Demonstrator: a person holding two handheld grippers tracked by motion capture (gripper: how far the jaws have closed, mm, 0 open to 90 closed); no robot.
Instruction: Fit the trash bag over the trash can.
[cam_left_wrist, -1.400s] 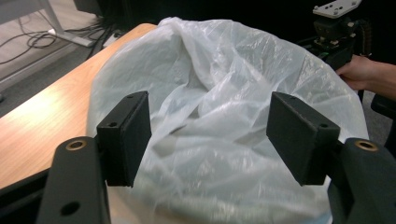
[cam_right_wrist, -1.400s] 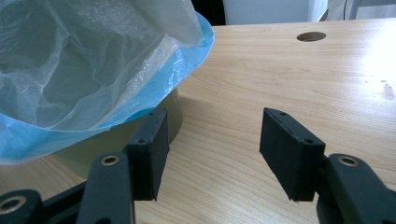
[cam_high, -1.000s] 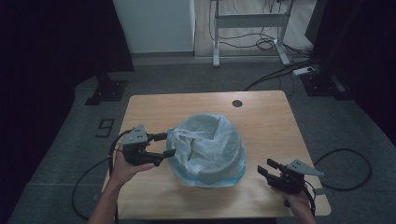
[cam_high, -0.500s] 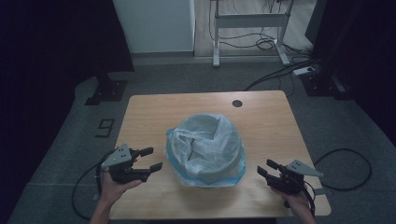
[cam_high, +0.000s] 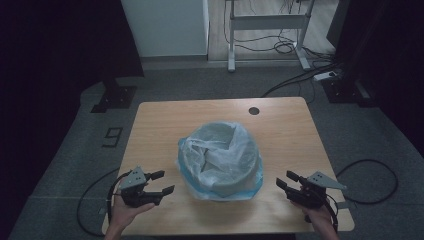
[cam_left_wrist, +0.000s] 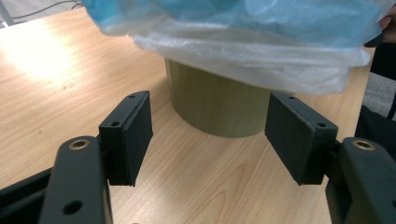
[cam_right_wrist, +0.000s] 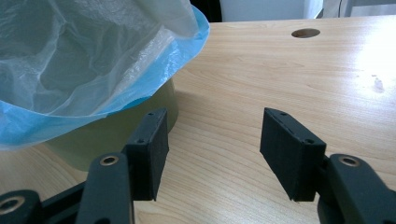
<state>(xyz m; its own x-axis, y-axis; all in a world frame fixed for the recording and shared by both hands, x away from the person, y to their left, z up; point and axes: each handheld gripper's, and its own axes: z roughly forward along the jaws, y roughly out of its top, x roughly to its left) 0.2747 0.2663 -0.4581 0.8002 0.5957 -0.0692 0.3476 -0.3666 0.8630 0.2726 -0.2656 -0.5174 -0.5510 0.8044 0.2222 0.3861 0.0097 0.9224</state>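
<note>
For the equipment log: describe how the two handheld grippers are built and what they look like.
Both the left gripper and the right gripper are matte black, each with two flat rectangular pads fixed by small screws to arms with brass-coloured pivot rings. A grey three-cornered plate sits on top of each, and a black cable trails from each.

"9" mark on floor

A light wooden table stands on grey carpet, with a round cable hole near its far edge. Beyond it, a white cabinet stands at the far left, and a metal desk frame with loose cables to its right. A power strip lies far right. The room's sides are dark.
</note>
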